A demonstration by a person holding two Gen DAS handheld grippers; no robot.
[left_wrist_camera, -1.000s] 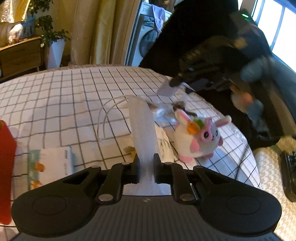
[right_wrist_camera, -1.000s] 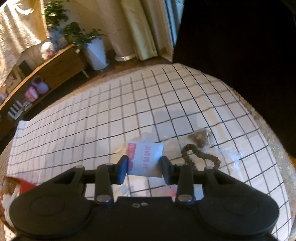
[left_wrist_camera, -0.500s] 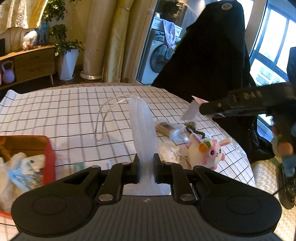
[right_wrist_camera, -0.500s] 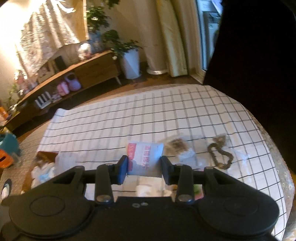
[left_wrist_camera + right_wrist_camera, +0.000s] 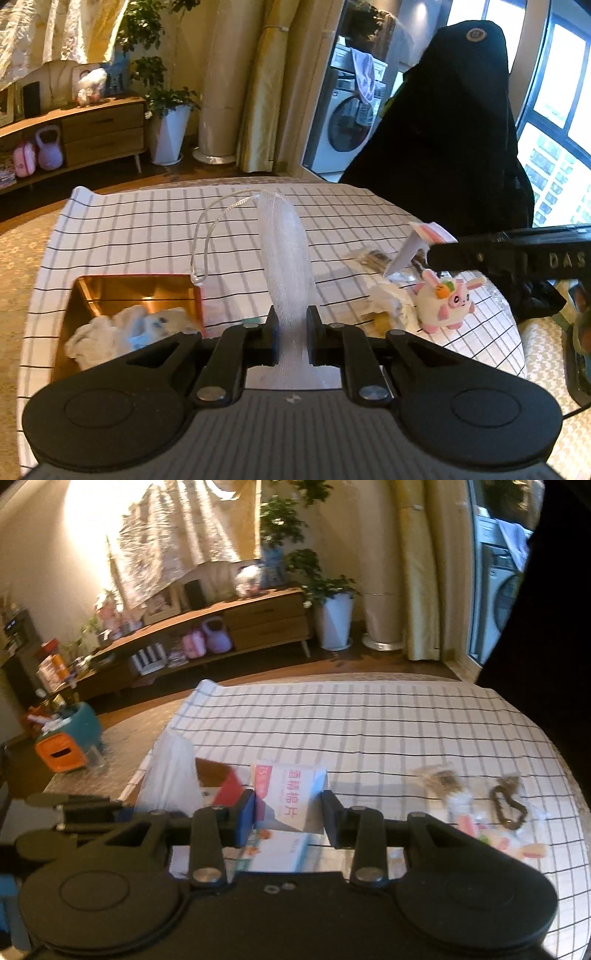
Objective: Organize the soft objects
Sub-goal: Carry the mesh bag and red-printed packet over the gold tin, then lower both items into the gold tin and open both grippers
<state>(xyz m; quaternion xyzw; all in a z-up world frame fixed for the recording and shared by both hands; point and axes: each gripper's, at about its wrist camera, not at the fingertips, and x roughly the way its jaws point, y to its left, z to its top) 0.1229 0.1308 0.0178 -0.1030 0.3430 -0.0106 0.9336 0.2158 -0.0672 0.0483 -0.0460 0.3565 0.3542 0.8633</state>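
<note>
Left wrist view: left gripper (image 5: 290,338) is clenched on a white mesh sponge (image 5: 286,266) held above the checked worktop (image 5: 147,229); the red box (image 5: 136,295) lies at nine o'clock, the bunny plush (image 5: 445,304) at three. Right gripper (image 5: 288,812) grasps a white sachet (image 5: 290,794).

Tin (image 5: 92,291) w/ cloths (image 5: 122,328) left on table; plush (image 5: 445,304) right.
</note>
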